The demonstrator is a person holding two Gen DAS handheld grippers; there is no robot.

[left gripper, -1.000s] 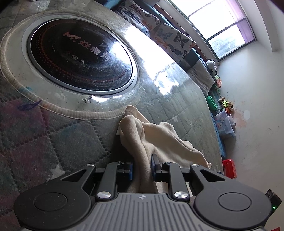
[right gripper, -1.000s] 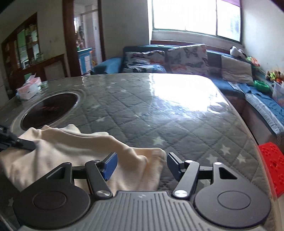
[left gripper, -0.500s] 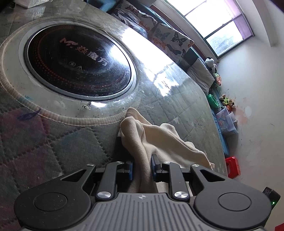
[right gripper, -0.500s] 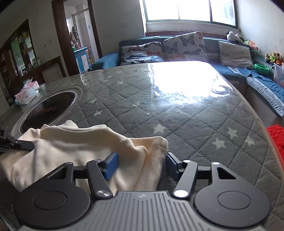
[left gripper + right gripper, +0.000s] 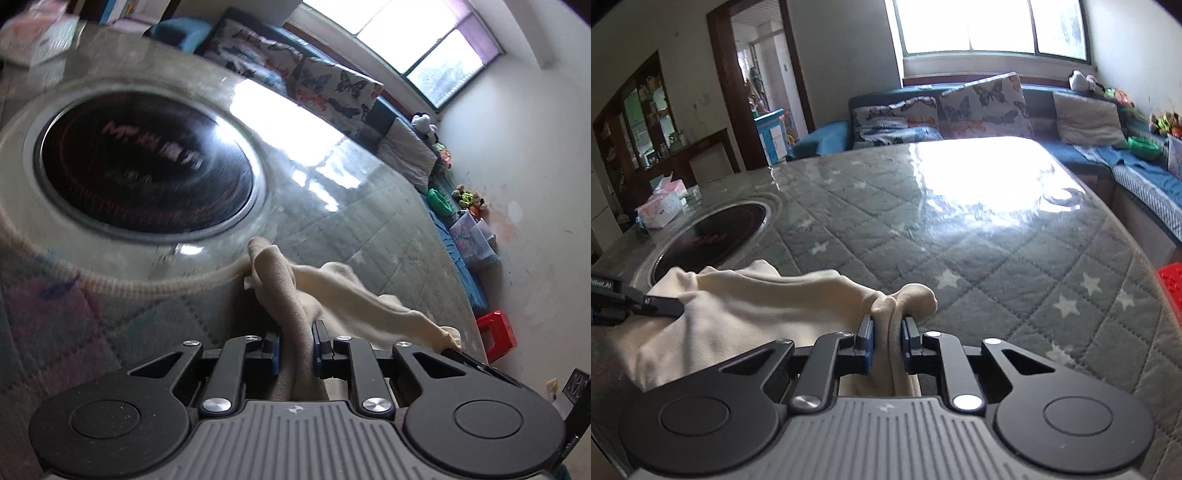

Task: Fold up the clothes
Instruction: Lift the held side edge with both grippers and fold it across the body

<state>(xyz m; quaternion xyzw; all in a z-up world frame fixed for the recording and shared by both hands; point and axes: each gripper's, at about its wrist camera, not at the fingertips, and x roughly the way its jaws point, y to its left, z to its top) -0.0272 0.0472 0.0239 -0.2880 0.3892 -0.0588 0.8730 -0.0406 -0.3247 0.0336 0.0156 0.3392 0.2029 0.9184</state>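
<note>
A cream cloth (image 5: 746,306) lies bunched on the quilted grey table cover (image 5: 979,251) near its front edge. My right gripper (image 5: 887,341) is closing on the cloth's right corner, and its blue pads press a fold of fabric between them. My left gripper (image 5: 294,343) is closing too and pinches the cloth (image 5: 332,291) at its left corner. In the right wrist view the left gripper's black finger tip (image 5: 657,306) shows at the cloth's left edge. The cloth stretches between the two grippers.
A round black induction plate (image 5: 144,170) is set into the table beyond the cloth. A tissue box (image 5: 661,210) stands at the far left. A sofa with butterfly cushions (image 5: 982,107) runs behind the table and along the right, with a red stool (image 5: 496,334) beside it.
The right gripper's jaws have shut onto the cloth's right corner, bunching the fabric. The left gripper has kept its grip and rolled a little; its view is now blurred.
</note>
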